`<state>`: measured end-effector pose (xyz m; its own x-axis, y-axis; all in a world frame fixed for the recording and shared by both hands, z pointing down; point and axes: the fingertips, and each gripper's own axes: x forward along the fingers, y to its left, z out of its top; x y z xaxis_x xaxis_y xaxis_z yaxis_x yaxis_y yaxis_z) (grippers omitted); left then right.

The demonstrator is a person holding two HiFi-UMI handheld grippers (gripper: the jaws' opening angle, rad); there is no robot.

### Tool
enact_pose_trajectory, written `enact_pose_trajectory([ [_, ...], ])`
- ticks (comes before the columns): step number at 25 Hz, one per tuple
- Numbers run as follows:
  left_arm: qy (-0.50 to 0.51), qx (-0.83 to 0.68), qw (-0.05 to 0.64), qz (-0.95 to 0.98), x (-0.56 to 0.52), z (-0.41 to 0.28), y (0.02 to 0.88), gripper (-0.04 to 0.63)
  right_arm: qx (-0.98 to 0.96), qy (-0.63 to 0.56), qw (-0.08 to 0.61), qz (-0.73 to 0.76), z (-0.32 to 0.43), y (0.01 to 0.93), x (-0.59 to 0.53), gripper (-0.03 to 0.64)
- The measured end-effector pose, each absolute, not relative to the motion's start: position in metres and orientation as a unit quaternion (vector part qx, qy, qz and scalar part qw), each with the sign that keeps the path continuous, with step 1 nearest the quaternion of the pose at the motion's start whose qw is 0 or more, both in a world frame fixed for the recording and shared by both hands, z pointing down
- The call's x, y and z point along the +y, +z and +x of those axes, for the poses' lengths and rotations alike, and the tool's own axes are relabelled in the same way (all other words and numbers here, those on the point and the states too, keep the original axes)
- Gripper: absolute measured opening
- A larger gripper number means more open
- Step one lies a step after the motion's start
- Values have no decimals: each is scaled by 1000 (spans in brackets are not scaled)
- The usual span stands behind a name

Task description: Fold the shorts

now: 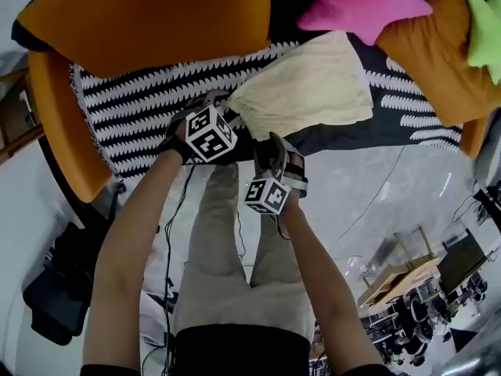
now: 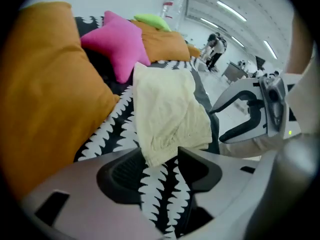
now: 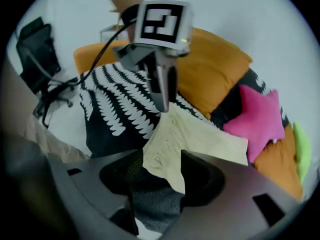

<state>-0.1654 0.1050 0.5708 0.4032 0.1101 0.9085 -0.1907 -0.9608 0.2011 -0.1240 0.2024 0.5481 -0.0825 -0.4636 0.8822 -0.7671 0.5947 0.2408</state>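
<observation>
Cream shorts [image 1: 309,92] poke between left gripper's [image 2: 160,156] and right gripper's [image 3: 162,156] parted fingers [image 3: 200,176].

We see pale cream-yellow shorts [image 1: 309,88] at the upper centre of the head view. Around them is a black throw [image 1: 141,108] patterned with rows of white feathery leaf shapes. Orange cushions [image 1: 149,14] fill the upper left and upper right. We make out a bright pink star pillow [image 1: 356,2] at the top and a lime green pillow [image 1: 485,30] at the right edge. The left gripper [image 2: 161,166] and right gripper [image 3: 157,176] are grey with black pads [image 2: 122,171]. Each marker cube [image 1: 210,134] is white with black squares. The trousers [image 1: 235,265] at lower centre are beige, and the floor [image 1: 383,194] is grey and faintly veined.
</observation>
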Motion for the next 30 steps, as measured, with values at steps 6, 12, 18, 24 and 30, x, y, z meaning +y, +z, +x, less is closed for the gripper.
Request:
enact_pose_trajectory([
  [6, 575, -36, 245, 780, 112, -151, 608, 213, -718, 37, 625, 304, -138, 604, 208, 269],
  [12, 583, -13, 230, 779, 119, -146, 605, 44, -717, 85, 607, 333, -128, 601, 221, 118],
  [18, 598, 10, 253, 760, 147, -169, 607, 41, -713, 131, 598, 341, -146, 600, 244, 107],
  [24, 622, 19, 248, 742, 169, -192, 590, 46, -727, 141, 586, 329, -162, 586, 261, 107],
  [30, 637, 63, 105, 761, 155, -219, 580, 168, -723, 190, 587, 310, -186, 589, 281, 266],
])
